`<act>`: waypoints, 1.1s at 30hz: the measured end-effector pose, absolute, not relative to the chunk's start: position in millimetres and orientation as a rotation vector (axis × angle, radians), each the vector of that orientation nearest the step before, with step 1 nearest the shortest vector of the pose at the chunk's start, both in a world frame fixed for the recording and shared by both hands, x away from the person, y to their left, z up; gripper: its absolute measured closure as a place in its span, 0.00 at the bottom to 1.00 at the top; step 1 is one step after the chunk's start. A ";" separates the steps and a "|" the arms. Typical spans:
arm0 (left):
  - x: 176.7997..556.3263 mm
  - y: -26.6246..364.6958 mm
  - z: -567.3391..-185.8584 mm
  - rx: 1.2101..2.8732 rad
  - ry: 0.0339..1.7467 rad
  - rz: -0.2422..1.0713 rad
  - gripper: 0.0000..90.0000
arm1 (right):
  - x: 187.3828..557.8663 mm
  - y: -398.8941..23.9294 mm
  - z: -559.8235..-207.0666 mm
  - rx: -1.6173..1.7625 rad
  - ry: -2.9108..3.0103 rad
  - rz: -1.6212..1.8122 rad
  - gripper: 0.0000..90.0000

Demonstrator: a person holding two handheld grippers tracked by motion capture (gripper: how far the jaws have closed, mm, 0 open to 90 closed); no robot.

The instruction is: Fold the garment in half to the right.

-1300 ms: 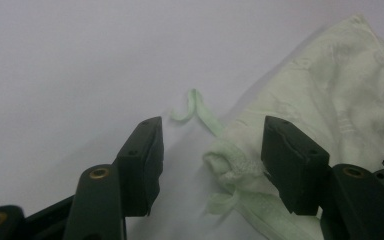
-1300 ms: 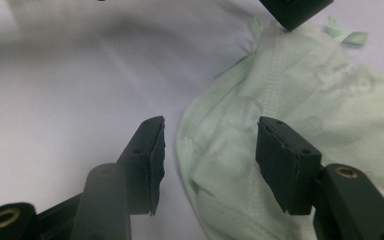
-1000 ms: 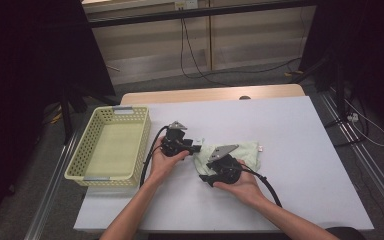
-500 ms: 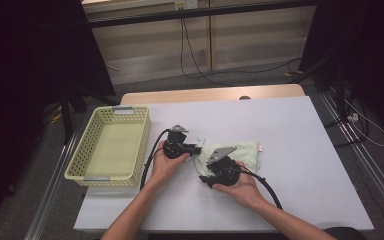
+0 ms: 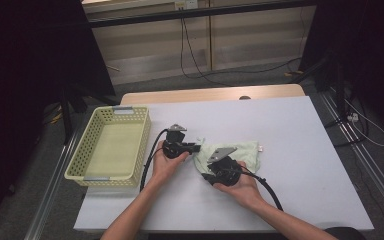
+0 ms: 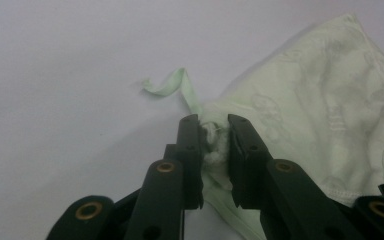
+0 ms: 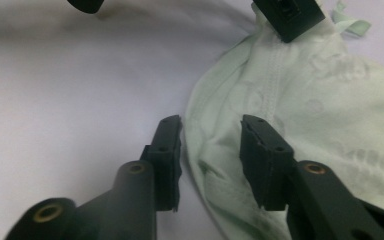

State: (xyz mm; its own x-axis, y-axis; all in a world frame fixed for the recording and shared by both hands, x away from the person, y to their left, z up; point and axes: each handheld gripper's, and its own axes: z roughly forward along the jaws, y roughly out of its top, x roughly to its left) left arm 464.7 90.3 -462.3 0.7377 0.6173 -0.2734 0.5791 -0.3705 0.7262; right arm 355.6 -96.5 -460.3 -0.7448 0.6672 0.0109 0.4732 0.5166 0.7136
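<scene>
Two grippers down on one pale green cloth (image 5: 240, 150), lying rumpled near the middle of the white bench (image 5: 300, 130), well apart from the yellow basket (image 5: 111, 150) off at the bench's left edge. Left gripper (image 6: 214, 135) pinching a bunched corner of the cloth, jaws just finished closing in on it, white wad of fabric squeezed tight between the pads, little green strap (image 6: 172, 87) curling off just beyond the tips. Same left gripper (image 5: 196, 148) in the high view sitting at the cloth's left edge, hand wrapped round the body, black cable (image 5: 150, 160) looping back toward the person. Right gripper (image 7: 210, 150) half spread, straddling the cloth's folded edge with fabric lying between the jaws, jaws just been closing too, but pads not clearly pressing on anything, gap visible on both sides. Right gripper (image 5: 206, 175) in the high view parked at the near left part of the cloth, grey three-cornered plate on top, hand cupped under it. Cloth flat on the bench otherwise, faint printed pattern and a stitched seam showing in the right gripper view, left gripper's tips poking in at the top of that view.
</scene>
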 end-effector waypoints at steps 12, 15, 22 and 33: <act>463.9 92.1 -461.7 2.023 0.922 0.044 0.86 | 357.8 -94.9 -460.2 0.946 2.496 1.030 0.87; 463.9 93.0 -461.2 2.028 0.917 0.051 0.86 | 358.6 -95.7 -460.2 0.967 2.487 1.031 0.94; 463.2 92.2 -460.3 2.011 0.925 0.053 0.86 | 359.9 -97.8 -459.7 0.995 2.486 1.053 0.98; 461.8 94.1 -455.7 2.002 0.920 0.069 0.86 | 358.4 -99.4 -455.5 0.994 2.467 1.117 0.98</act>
State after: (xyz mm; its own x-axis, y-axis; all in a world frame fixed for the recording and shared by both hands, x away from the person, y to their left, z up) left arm 461.8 94.1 -455.7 0.7212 0.6286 -0.2911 0.5783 -0.3150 0.7525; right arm 358.4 -99.4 -455.5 -0.7337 0.6779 0.0450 0.4810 0.4715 0.7391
